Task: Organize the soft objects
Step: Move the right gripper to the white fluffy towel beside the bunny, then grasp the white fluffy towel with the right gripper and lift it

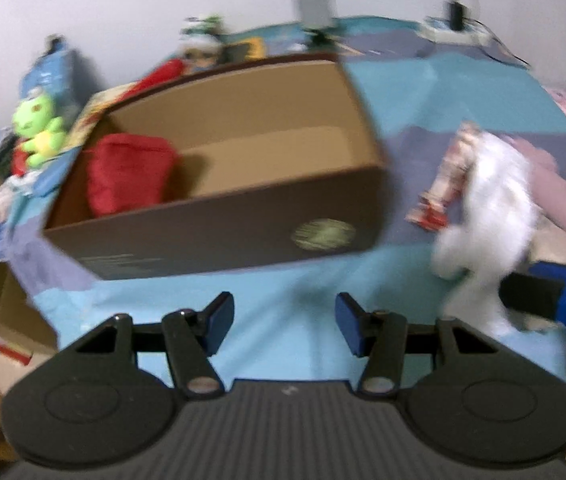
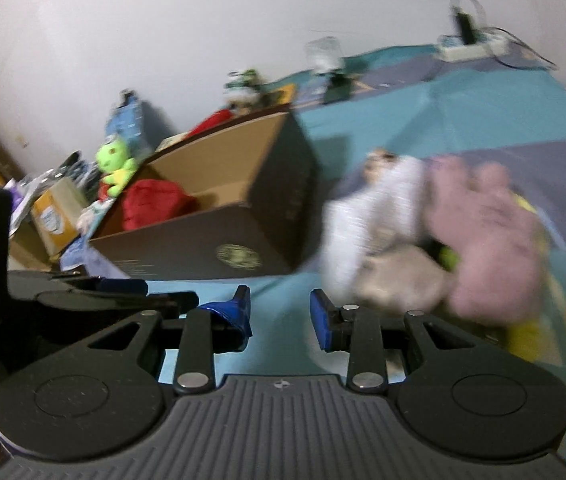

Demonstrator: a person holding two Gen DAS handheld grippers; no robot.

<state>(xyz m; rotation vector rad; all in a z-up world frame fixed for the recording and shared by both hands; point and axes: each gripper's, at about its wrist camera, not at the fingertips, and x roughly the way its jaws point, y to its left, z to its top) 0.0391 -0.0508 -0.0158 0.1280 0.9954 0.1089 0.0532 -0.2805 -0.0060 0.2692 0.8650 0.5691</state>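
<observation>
A brown cardboard box (image 1: 219, 236) stands open on the blue patchwork bedspread (image 1: 283, 280), with a red soft bundle (image 1: 127, 174) in its left end. To its right lies a heap of plush toys: a white one (image 1: 491, 200), a pink one (image 1: 563, 192) and a striped piece (image 1: 455, 168). My left gripper (image 1: 285, 324) is open and empty, in front of the box. My right gripper (image 2: 281, 316) is open too, with only bedspread between its fingers, just left of the white plush (image 2: 371, 216), a beige plush (image 2: 403, 280) and the pink plush (image 2: 491, 232). The box (image 2: 203, 240) is ahead on the left.
A green plush (image 1: 39, 128) sits among clutter and cartons left of the box, against the white wall. Small stands and a power strip (image 2: 467, 50) line the far edge of the bed. The left gripper's body (image 2: 83, 296) shows in the right wrist view.
</observation>
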